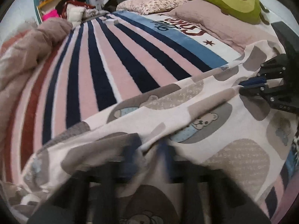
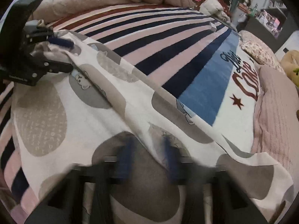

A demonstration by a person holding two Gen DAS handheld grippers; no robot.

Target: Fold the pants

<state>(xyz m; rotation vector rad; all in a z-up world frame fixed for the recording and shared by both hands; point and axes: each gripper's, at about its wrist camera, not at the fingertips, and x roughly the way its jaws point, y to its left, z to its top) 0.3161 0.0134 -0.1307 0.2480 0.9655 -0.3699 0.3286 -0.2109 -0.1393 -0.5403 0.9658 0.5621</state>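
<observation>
The pants (image 1: pixel 186 112) are white with grey blobs and small bear prints. They lie on the striped bed, stretched between my two grippers, and also show in the right wrist view (image 2: pixel 78 112). My left gripper (image 1: pixel 149 156) is shut on a fold of the pants; it also shows at the left of the right wrist view (image 2: pixel 69 56), pinching the cloth edge. My right gripper (image 2: pixel 149 158) has cloth between its blue pads and is shut on the pants. It shows in the left wrist view (image 1: pixel 243 85) at the right, clamped on the edge.
A striped blanket (image 1: pixel 104 61) in pink, navy and red covers the bed. A bunched beige duvet (image 1: pixel 24 44) lies at one side. Pink pillows (image 1: pixel 214 18) and a green avocado plush (image 1: pixel 233 0) sit at the head. Cluttered furniture stands beyond the bed.
</observation>
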